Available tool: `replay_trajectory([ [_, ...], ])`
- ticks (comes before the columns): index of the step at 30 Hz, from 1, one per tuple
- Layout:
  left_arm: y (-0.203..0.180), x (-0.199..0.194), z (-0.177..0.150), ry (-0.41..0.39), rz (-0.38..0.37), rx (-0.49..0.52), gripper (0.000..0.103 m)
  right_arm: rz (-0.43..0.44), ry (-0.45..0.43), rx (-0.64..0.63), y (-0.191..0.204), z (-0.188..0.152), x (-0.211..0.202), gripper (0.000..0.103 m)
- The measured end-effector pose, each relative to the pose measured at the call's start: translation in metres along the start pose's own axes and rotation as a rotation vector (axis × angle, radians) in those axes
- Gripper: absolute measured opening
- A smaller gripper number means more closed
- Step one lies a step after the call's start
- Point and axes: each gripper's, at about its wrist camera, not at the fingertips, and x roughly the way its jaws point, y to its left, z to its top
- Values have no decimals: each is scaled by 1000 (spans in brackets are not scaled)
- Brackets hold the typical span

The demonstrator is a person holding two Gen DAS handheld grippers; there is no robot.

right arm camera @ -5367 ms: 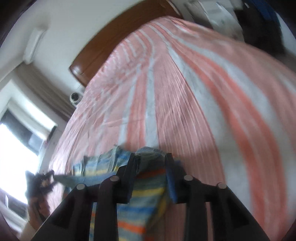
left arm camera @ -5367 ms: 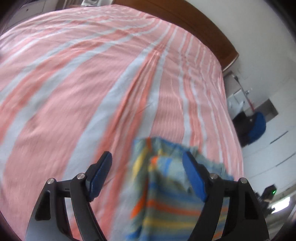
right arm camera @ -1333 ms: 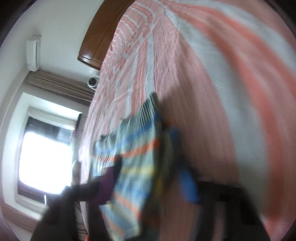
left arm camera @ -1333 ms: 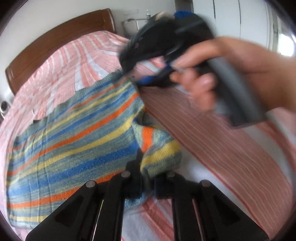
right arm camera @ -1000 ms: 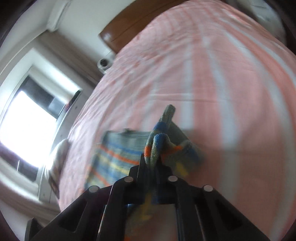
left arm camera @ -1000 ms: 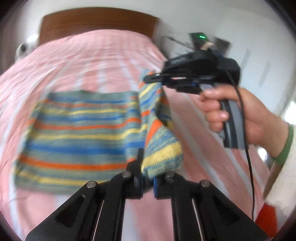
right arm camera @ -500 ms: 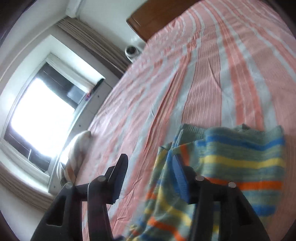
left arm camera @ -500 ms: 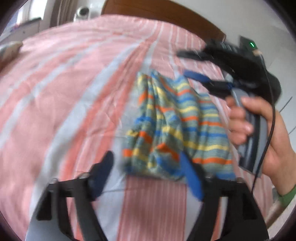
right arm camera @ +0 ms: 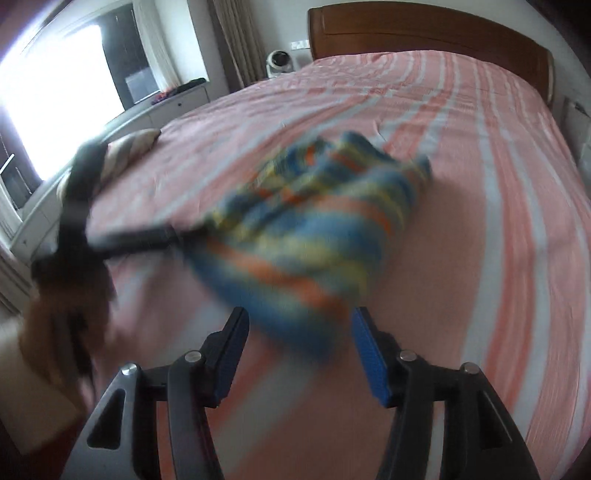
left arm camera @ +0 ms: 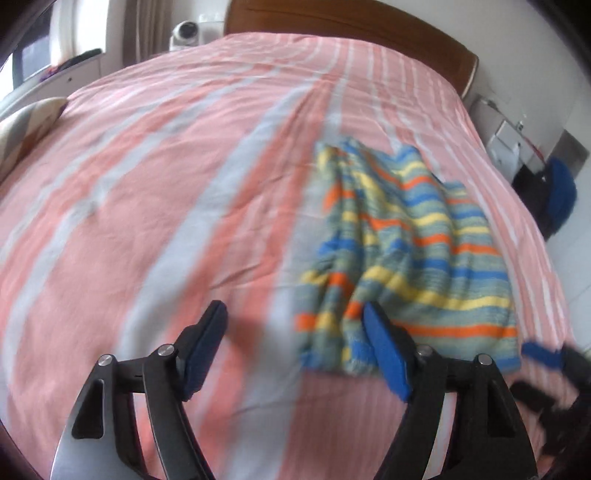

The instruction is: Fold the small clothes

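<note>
A small knit garment (left arm camera: 406,258) with blue, yellow and orange stripes lies folded and rumpled on the pink-striped bed (left arm camera: 166,184). My left gripper (left arm camera: 295,350) hangs over the sheet at the garment's near-left corner. Its jaws are wide but closing slightly, and its pads press on nothing. In the right wrist view the garment (right arm camera: 314,229) is blurred. My right gripper (right arm camera: 301,350) sits at its near end with jaws opening and the cloth just ahead of the pads, not pinched. The left gripper (right arm camera: 122,240) and the hand holding it show blurred at the left.
A wooden headboard (left arm camera: 351,26) closes the far end of the bed. A patterned pillow (left arm camera: 26,125) lies at the left edge. A white round device (right arm camera: 280,61) and a low cabinet stand by the window. A dark blue bag (left arm camera: 554,192) sits beyond the right side.
A second ago both grippers were shut on the garment's lifted edge. Both have let go and opened; the garment now lies folded on the bed, and the right gripper has swung around fast.
</note>
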Motion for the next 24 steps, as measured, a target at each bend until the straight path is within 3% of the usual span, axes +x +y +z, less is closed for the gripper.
replay_trajectory([
  [5,23,-35,-8,-17,-27,60,82,-28,-73,49,2,-56,-32,61],
  [8,26,-47,-14,-19,-52,101,83,-60,-147,70,6,-73,-52,67],
  [11,25,-49,-14,-7,-124,110,83,-145,-231,85,3,-81,-68,75],
  [14,20,-51,-6,6,-211,105,83,-193,-226,143,-19,-85,-60,76],
  [17,11,-51,20,-12,-342,80,83,-131,-161,278,-49,-96,-38,76],
  [19,7,-50,36,-20,-399,77,83,-79,-199,317,-58,-102,-39,77],
  [22,-3,-23,69,23,-416,67,81,-75,-198,306,-57,-101,-38,81],
  [23,-6,-8,79,53,-413,55,77,-83,-195,291,-55,-101,-38,83],
  [24,-10,3,84,80,-417,52,67,-91,-192,281,-53,-100,-36,84],
])
